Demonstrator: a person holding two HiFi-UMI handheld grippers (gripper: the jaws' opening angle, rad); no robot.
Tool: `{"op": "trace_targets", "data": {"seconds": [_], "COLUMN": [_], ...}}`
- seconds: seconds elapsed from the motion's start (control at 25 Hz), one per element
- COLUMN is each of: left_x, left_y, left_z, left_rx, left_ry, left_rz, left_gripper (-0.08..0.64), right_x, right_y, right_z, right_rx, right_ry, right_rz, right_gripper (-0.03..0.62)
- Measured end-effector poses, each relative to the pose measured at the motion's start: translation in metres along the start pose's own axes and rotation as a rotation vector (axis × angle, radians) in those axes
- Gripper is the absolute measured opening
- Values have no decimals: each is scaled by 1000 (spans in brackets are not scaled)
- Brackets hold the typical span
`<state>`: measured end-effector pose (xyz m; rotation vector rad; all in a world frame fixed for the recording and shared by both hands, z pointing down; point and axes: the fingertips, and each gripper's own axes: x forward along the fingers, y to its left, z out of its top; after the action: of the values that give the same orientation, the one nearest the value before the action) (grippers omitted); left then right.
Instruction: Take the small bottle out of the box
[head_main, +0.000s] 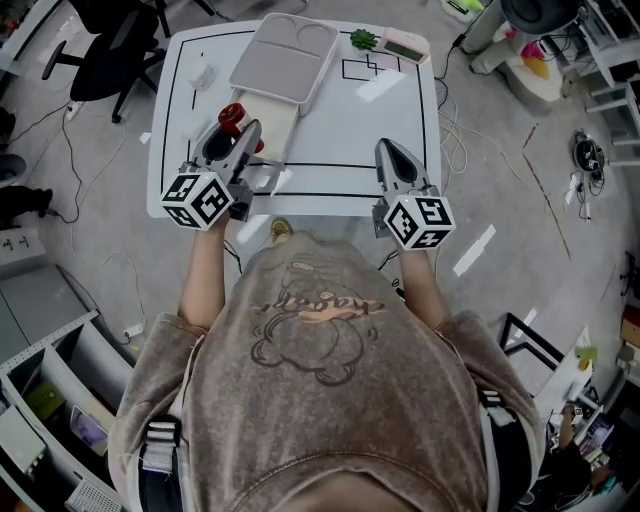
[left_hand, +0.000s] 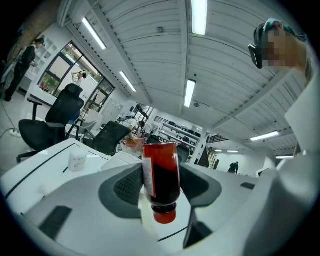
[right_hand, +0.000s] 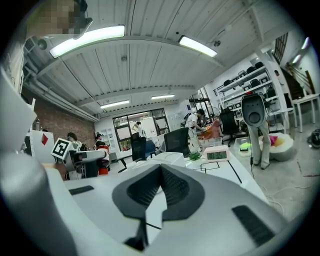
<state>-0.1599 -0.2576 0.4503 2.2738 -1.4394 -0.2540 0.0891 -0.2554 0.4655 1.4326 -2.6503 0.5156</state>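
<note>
Since the left gripper's pads (left_hand: 125, 186) are pressed on either side of the small bottle (left_hand: 161, 172), jaws partly apart at the bottle's width, the grab is done. The bottle hangs upside down in the left gripper (head_main: 240, 130), red cap toward the camera, body dark red with a pale label strip.

Location: in the air over the left half of the desk (head_main: 350, 120), nearer the near edge than the far one, just beside the box (head_main: 275, 122) on its left. It looks clear of the box walls, so I'd call the extraction step basically complete.

Next move, my read: carry it sideways away from the box, turn it so the base is down, set it on bare desk near the left edge, then release. The grip is on the body and the load hangs cap-down, so rotate slowly.

Right gripper (right_hand: 160, 171): jaw tips together, nothing between them, idle over the near edge on the right side.

Containers:
- box: open, pale interior, from the head view nothing shows inside, but the near end is partly behind the left gripper.
- shallow grey tray or lid (head_main: 285, 55) at the far edge, touching the box's far end: recesses look bare.
- small white cup (head_main: 203, 75) near the far left corner: contents can't be made out.
</note>
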Motion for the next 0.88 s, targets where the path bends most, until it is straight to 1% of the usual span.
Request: {"op": "trace_targets", "data": {"seconds": [0.88], "left_x": [2], "left_y": [-1], "left_z": [-2], "left_rx": [-16], "left_ry": [9], "left_rz": [-5], "left_gripper": [229], "right_x": [1], "right_y": [7], "right_z": [0], "right_rx": [-8], "right_ry": [-3], "right_rz": [17], "right_gripper": [-6]}}
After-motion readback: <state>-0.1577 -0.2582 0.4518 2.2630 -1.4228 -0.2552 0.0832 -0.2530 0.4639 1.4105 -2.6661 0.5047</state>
